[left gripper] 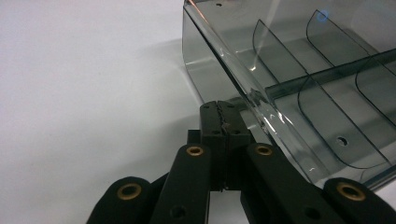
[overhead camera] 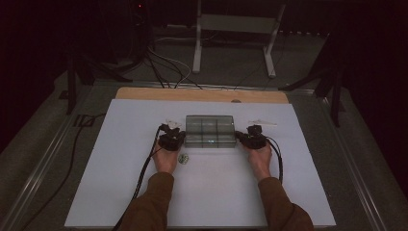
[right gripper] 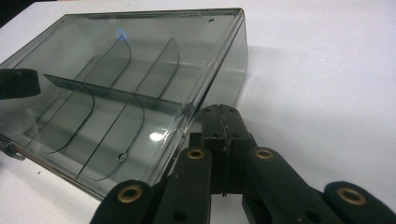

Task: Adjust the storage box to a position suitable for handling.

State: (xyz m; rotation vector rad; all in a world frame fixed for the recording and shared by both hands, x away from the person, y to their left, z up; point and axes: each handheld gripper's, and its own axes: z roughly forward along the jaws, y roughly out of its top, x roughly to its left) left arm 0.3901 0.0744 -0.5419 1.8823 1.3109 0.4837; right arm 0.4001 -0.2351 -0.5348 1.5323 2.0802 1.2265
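Note:
A clear grey plastic compartment box (overhead camera: 210,131) lies with its lid closed at the middle of the white sheet (overhead camera: 120,183). Dividers inside the box (left gripper: 299,74) split it into several empty compartments. My left gripper (overhead camera: 179,136) rests at the box's left end, jaws pressed together with nothing between them, tips (left gripper: 223,108) against the box's lower edge. My right gripper (overhead camera: 240,137) sits at the box's right end, shut and empty too, its tips (right gripper: 222,111) touching the side wall of the box (right gripper: 116,93).
A small round green-and-white object (overhead camera: 183,158) lies on the sheet beside the left hand. Two small clear bags (overhead camera: 262,122) lie behind the grippers, either side of the box. A wooden board edge (overhead camera: 202,94) runs along the back. Cables trail off the table's left.

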